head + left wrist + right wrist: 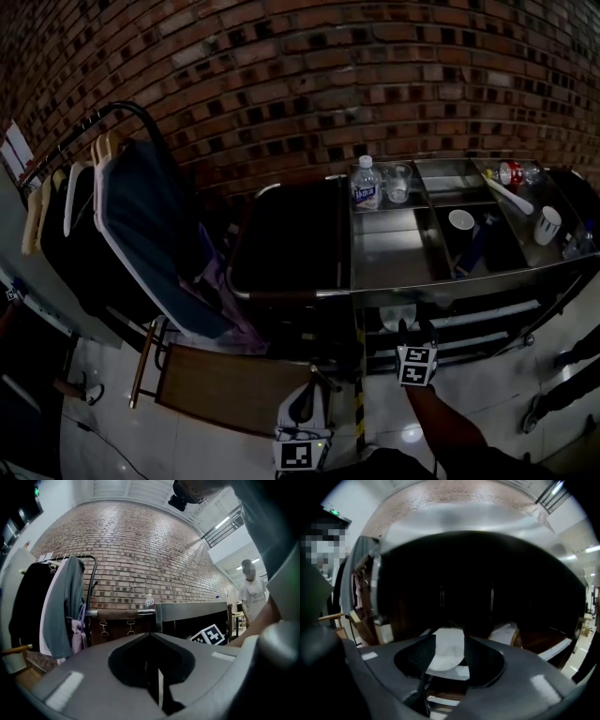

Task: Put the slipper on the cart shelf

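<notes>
Treat the white slipper (445, 652), lying on the cart shelf (478, 319) between the wide-spread right tongs (450, 640) and untouched by the clenched, empty left tongs (151, 638), as probably light, soft and floppy, and pinch its stiffer sole edge.

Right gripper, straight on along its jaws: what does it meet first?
The right gripper would likely meet the white slipper first, seen between its open jaws; depth unclear.
</notes>
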A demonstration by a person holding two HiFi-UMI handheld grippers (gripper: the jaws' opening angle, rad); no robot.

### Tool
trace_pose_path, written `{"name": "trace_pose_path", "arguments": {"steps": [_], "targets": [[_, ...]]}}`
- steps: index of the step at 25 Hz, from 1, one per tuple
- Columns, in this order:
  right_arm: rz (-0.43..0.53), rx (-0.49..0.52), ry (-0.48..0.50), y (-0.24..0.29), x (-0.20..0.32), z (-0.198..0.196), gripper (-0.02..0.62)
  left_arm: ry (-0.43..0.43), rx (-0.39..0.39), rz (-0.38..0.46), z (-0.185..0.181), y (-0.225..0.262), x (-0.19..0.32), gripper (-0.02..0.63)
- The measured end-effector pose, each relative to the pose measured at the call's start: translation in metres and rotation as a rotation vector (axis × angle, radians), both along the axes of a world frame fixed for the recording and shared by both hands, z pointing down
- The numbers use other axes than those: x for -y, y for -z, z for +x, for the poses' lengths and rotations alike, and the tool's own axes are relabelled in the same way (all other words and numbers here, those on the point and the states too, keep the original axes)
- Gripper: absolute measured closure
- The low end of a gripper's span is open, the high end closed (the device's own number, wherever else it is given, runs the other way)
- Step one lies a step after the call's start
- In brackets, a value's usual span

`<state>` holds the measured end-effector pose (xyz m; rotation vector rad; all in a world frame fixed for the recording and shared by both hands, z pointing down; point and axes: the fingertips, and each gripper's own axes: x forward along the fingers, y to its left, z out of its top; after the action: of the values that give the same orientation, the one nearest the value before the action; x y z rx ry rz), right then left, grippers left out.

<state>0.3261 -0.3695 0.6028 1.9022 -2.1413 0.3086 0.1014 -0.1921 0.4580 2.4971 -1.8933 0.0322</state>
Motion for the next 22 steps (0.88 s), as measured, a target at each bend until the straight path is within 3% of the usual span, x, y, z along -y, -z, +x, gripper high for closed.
{"name": "trace_pose_path", "arguments": {"steps": [4,6,12,15,22], "targets": [[0.042,0.062,0.075,0.037,-0.045,-0.015,0.417,-0.046,0.021,0.032,0.012,0.005,0.002,0.589],[0.077,0.059,0.108,0.058,-0.066,-0.022,0.455,-0.063,0.007,0.039,0.017,0.008,0.004,0.589],[0.208,-0.051,0.166,0.112,-0.118,-0.036,0.524,-0.094,-0.035,0.062,0.029,0.022,0.006,0.589],[0.242,-0.087,0.186,0.121,-0.135,-0.041,0.592,-0.114,-0.039,0.073,0.035,0.025,0.009,0.589],[0.243,-0.004,0.158,0.131,-0.154,-0.044,0.594,-0.172,-0.068,0.068,0.048,0.03,0.013,0.589]]}}
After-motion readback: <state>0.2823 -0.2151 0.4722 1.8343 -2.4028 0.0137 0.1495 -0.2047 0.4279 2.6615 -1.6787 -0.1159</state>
